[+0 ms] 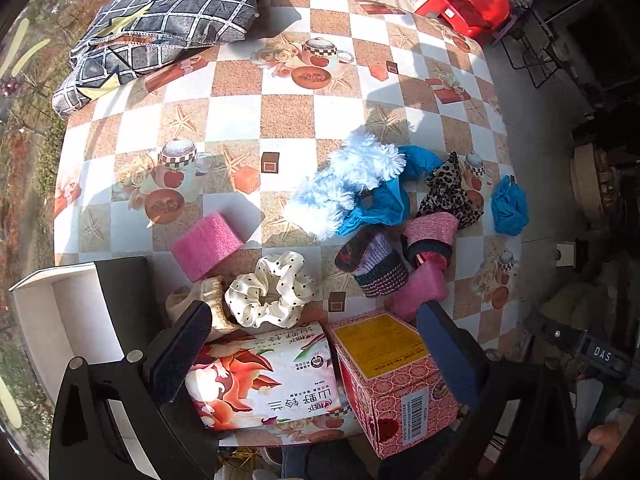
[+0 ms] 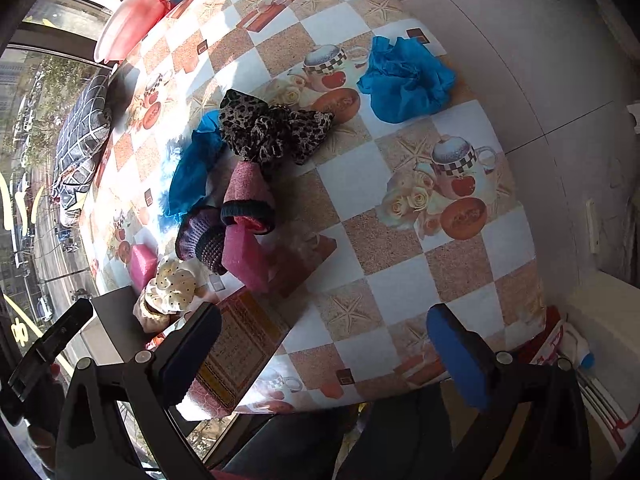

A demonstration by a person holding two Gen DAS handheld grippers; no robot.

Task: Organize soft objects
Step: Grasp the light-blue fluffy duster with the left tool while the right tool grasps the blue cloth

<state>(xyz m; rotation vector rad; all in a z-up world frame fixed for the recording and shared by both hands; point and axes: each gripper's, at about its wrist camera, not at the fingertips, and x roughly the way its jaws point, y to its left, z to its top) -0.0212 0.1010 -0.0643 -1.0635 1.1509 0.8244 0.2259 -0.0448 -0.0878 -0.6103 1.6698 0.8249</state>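
Two handheld grippers are hovering over a checkered tabletop point(image 1: 248, 116) strewn with soft things. The left gripper point(image 1: 316, 344) is standing wide open above a floral tissue pack point(image 1: 260, 380) and a red patterned box point(image 1: 396, 380) lying side by side at the near edge, its fingers clasping nothing. Just beyond the pack, a cream polka-dot scrunchie point(image 1: 272, 292) is resting against a beige cloth item point(image 1: 208, 300), with a pink sponge block point(image 1: 206, 244) close behind them. Further right, a fluffy pale-blue piece point(image 1: 348, 180) is lying over blue fabric point(image 1: 384, 200), beside a leopard-print scrunchie point(image 1: 448, 192) and a cluster of knitted pink and purple pieces point(image 1: 384, 260); a second pink block point(image 1: 420, 288) is touching that cluster, though what the knits are is hard to tell. Another crumpled blue cloth point(image 2: 404, 80) is sitting apart near the tabletop's far right edge. A folded grid-patterned blanket point(image 1: 168, 24) is occupying the far left corner. The right gripper point(image 2: 324, 356) is also hanging wide open and empty over the near edge. A white-lined open box point(image 1: 76, 312) is sitting at the left.
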